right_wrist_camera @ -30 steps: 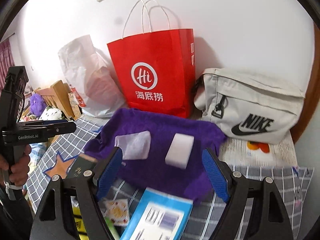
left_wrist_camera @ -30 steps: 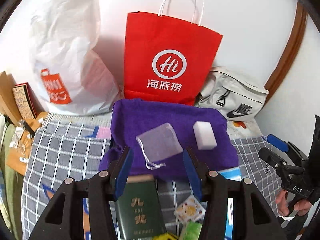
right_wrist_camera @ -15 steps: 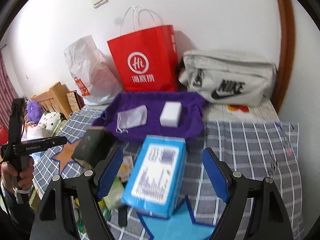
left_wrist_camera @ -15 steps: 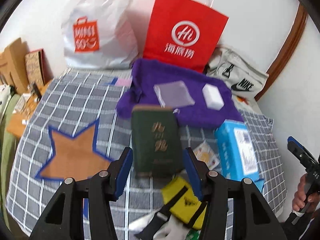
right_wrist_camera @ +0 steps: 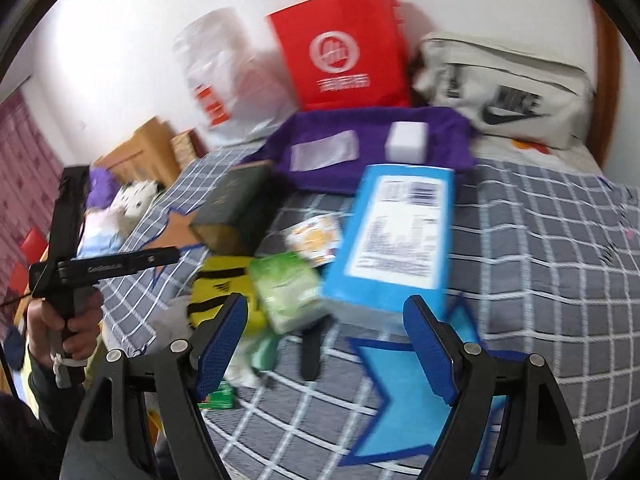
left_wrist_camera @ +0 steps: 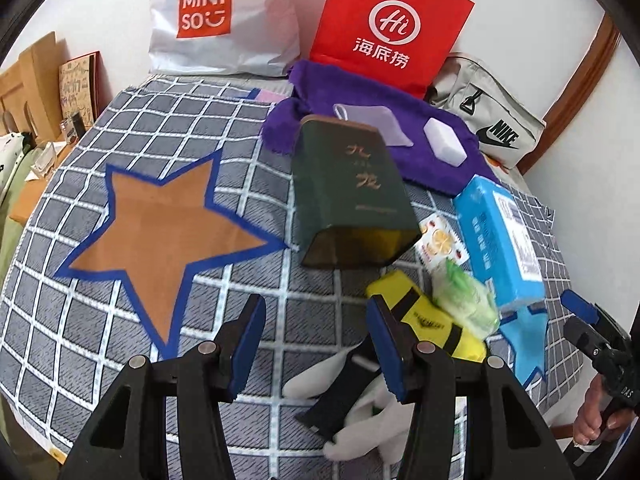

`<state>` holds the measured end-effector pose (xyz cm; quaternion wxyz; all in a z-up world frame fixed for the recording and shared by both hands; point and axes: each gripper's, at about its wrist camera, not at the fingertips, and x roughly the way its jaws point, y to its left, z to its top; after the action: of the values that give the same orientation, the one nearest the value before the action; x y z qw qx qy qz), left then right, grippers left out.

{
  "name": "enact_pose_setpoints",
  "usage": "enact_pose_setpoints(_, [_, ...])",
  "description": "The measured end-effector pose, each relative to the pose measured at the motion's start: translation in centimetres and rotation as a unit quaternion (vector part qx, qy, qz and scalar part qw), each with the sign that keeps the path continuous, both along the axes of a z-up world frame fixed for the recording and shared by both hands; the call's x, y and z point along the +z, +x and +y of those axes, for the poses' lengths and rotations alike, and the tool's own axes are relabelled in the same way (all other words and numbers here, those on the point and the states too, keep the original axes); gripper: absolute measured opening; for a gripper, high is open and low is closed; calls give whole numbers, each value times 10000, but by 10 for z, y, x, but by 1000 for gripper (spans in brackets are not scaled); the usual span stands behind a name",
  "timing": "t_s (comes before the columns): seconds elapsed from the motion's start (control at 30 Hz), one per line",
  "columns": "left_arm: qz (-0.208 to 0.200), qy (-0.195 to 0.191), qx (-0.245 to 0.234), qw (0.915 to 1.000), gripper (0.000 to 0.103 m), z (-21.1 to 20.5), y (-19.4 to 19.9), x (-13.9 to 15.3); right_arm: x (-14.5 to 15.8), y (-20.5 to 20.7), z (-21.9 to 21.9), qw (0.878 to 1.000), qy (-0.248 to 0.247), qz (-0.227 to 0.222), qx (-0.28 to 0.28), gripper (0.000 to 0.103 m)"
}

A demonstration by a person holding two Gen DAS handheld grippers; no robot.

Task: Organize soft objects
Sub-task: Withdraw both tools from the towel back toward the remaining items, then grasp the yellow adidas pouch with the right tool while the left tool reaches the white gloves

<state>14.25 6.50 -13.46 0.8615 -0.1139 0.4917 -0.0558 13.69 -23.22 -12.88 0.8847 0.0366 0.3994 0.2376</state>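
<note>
While the purple towel [left_wrist_camera: 420, 120] lies far on the checked cover [left_wrist_camera: 100, 340] bearing a white sponge block [left_wrist_camera: 445, 142] and sheer pouch [left_wrist_camera: 376, 124], we see our left gripper [left_wrist_camera: 316, 344] and right gripper [right_wrist_camera: 324, 344] near, apart, empty

Checked bedcover [left_wrist_camera: 248, 128]: woven cloth, matt, finely ribbed grey squares; orange star patch [left_wrist_camera: 160, 232] smooth and flat.
Purple towel [left_wrist_camera: 436, 160], at 12 o'clock on the cover: plush, fuzzy cloth.
Sheer pouch [left_wrist_camera: 380, 128] on the towel: thin translucent fabric.
White block [left_wrist_camera: 444, 144], at the pouch's 3 o'clock: matt, sponge-like.
Dark green box [left_wrist_camera: 352, 184]: smooth card with a slight sheen, gilt lettering.
Blue pack [left_wrist_camera: 500, 232]: glossy plastic wrap.
Red bag [left_wrist_camera: 384, 28]: matt paper.
White bag [left_wrist_camera: 224, 20]: crinkled plastic film.
Grey pouch [left_wrist_camera: 488, 120]: canvas-like cloth.
Gripper pads [left_wrist_camera: 248, 344]: blue, ribbed, rubbery, on matt black plastic arms.
</note>
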Motion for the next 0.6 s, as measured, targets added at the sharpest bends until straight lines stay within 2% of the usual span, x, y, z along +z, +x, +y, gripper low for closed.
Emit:
enact_pose_setpoints(0.23, [25,-191,170,9997,50,22,-6,-7,-6,-1,49,9979,19,112,635,79])
enact_pose_setpoints(0.33, [49,-248,186,9995,50,28,-6,-11,-15,1,67,9959,60,290,858,79])
enact_pose_setpoints(0.5, [79,-380,208,9990,50,36,-6,-17,-35,14,89,9922,126,777,964,76])
enact_pose_setpoints(0.6, [96,-459,206,9987,50,40,-7,-21,-40,20,97,9929,-49,807,872,76])
